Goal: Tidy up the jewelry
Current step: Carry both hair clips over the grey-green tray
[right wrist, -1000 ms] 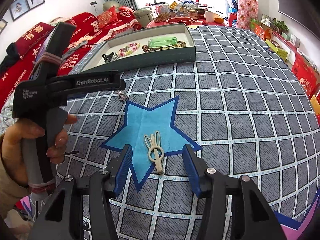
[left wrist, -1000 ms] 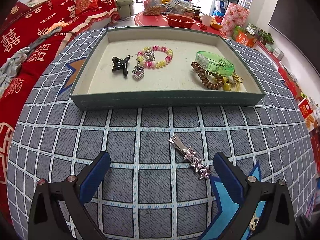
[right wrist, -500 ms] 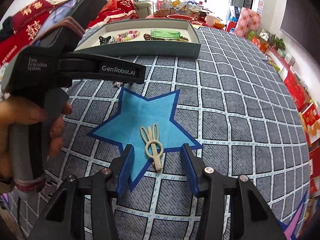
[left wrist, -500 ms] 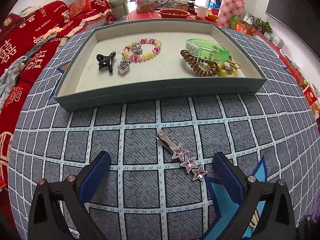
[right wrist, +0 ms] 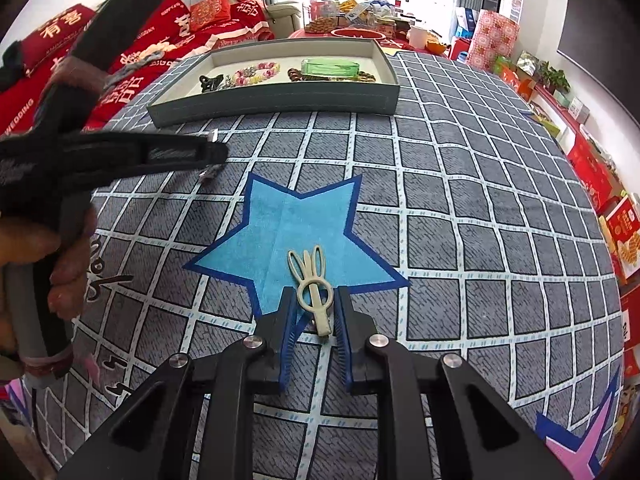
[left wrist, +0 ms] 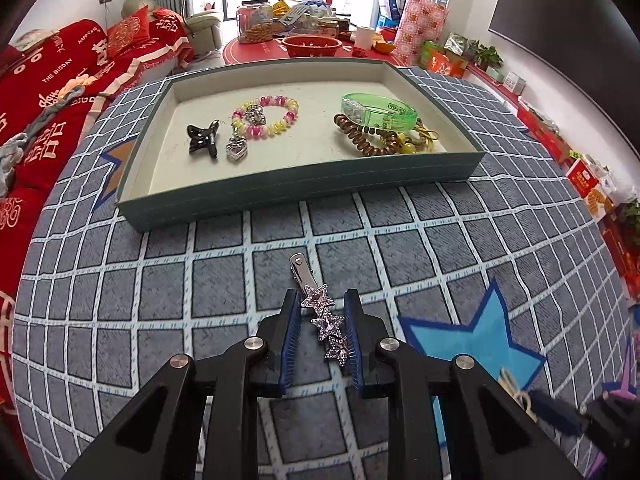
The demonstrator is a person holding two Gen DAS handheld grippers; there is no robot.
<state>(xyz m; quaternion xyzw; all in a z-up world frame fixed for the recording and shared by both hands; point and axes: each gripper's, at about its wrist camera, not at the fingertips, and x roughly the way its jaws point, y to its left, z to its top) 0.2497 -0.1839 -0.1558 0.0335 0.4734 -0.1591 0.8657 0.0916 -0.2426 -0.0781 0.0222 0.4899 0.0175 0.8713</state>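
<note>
The star hair clip lies on the checked cloth between the left gripper pads, jaws narrowed around its three faceted stars; metal tip points toward the tray. The cream bunny clip sits between the right gripper pads, ears pointing away; contact on either clip is uncertain.
</note>
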